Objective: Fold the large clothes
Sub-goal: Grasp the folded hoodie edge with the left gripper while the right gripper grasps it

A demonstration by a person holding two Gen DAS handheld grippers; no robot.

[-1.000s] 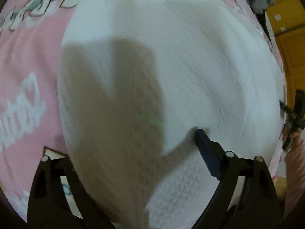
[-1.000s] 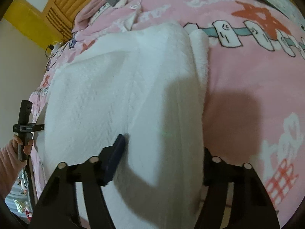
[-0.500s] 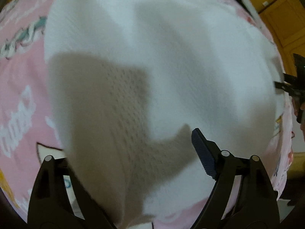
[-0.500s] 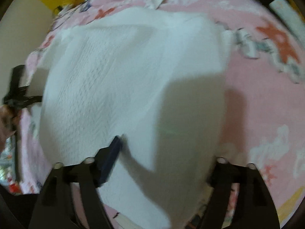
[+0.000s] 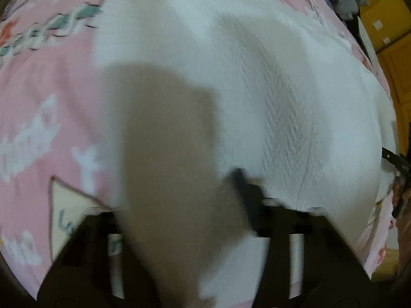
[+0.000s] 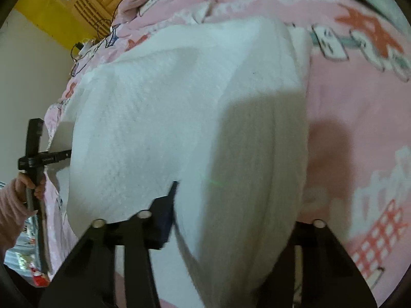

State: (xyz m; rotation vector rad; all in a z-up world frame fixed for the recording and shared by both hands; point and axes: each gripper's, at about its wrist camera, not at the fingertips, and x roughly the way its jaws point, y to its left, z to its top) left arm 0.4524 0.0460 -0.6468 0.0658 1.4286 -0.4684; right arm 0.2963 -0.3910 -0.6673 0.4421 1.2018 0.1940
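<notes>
The white textured knit garment (image 6: 159, 118) lies spread on the pink cartoon-print bed blanket (image 6: 359, 118), one long side looking doubled over. Left hand-held gripper (image 5: 177, 205) and right hand-held gripper (image 6: 231, 205) each clamp its near edge. Further folds likely remain.

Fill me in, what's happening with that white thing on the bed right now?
A person is folding a large white knit garment spread on a pink patterned blanket, holding a gripper in each hand. The right gripper has the near edge of the cloth running between its jaws. The left gripper likewise has a bunched, shadowed fold between its jaws, though that view is blurred. How tightly either one grips cannot be seen.
</notes>
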